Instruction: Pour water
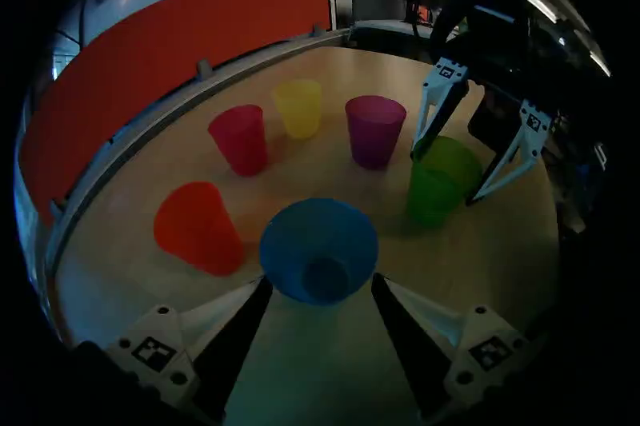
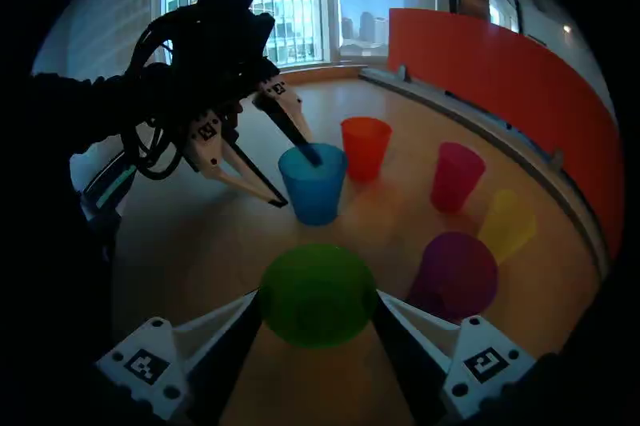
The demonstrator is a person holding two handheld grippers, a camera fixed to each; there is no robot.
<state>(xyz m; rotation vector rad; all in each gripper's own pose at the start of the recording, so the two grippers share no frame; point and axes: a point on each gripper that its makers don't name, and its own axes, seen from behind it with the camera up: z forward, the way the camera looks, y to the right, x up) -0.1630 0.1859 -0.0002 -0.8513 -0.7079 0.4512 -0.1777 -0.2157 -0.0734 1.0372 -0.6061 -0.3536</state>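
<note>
The left tool is clamping the blue cup and the right tool is clamping the green cup, both sitting near each other on the tabletop, seemingly so one can be lifted and tipped into the other.

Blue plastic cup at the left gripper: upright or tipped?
Upright: the blue plastic cup stands flat on the wooden table, rim level and facing up.

The views face each other closely across the table.
</note>
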